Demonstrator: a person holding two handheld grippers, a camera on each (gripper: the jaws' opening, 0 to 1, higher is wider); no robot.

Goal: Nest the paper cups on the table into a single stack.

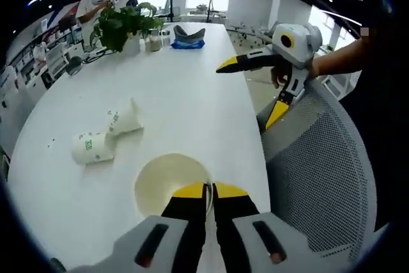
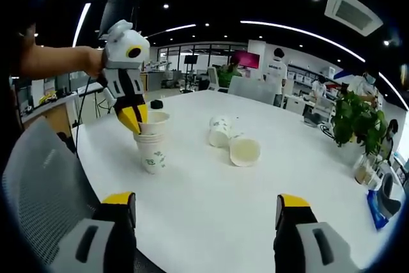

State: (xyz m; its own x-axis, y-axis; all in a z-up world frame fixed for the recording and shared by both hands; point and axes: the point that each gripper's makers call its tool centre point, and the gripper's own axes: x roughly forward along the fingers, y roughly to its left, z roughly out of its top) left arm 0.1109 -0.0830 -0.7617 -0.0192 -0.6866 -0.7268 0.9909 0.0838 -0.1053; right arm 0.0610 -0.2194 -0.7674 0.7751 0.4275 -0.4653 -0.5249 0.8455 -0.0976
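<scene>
In the left gripper view my left gripper (image 1: 211,190) is shut on the near rim of an upright stack of white paper cups (image 1: 167,182), whose open mouth faces the camera. Two more cups lie on their sides to the left, one with green print (image 1: 92,147) and one behind it (image 1: 128,119). The right gripper view shows that left gripper (image 2: 135,119) pinching the rim of the stack (image 2: 153,151) on the table. The two lying cups (image 2: 219,131) (image 2: 245,150) rest just beyond it. My right gripper (image 2: 206,201) is open and holds nothing; it also hovers at the table's edge (image 1: 252,91).
The long white table (image 1: 192,94) carries a potted plant (image 1: 121,27) and a blue and black object (image 1: 188,36) at its far end. A grey mesh chair (image 1: 319,158) stands at the table's side, also seen as a chair (image 2: 45,171). People sit at desks beyond.
</scene>
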